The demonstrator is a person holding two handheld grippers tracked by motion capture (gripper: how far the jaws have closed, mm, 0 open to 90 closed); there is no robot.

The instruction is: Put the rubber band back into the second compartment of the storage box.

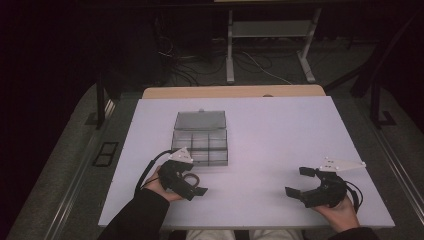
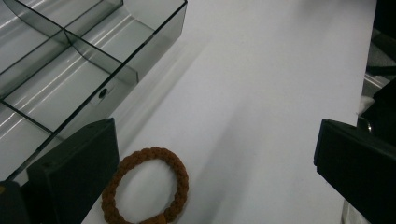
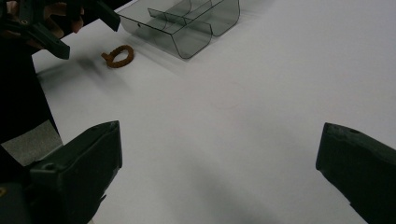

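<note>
A brown braided hair tie (image 2: 180,181) lies flat on the white table, just in front of a clear grey compartment box (image 2: 70,70). My left gripper (image 2: 215,168) hovers over it, open wide, and the ring sits close beside its left jaw without touching the right one. In the high view the hair tie (image 1: 192,176) peeks out by the left gripper (image 1: 192,181), near the box (image 1: 200,142), whose lid lies folded back. My right gripper (image 1: 299,181) stands open and empty over bare table at the front right. Its own view shows the hair tie (image 3: 128,52) and box (image 3: 187,23) far off.
The box's compartments look empty. Bare white tabletop (image 1: 280,135) stretches between the box and my right gripper. The table's front edge (image 1: 250,226) runs close below both hands. Cables and desk legs (image 1: 230,55) lie on the floor beyond the table.
</note>
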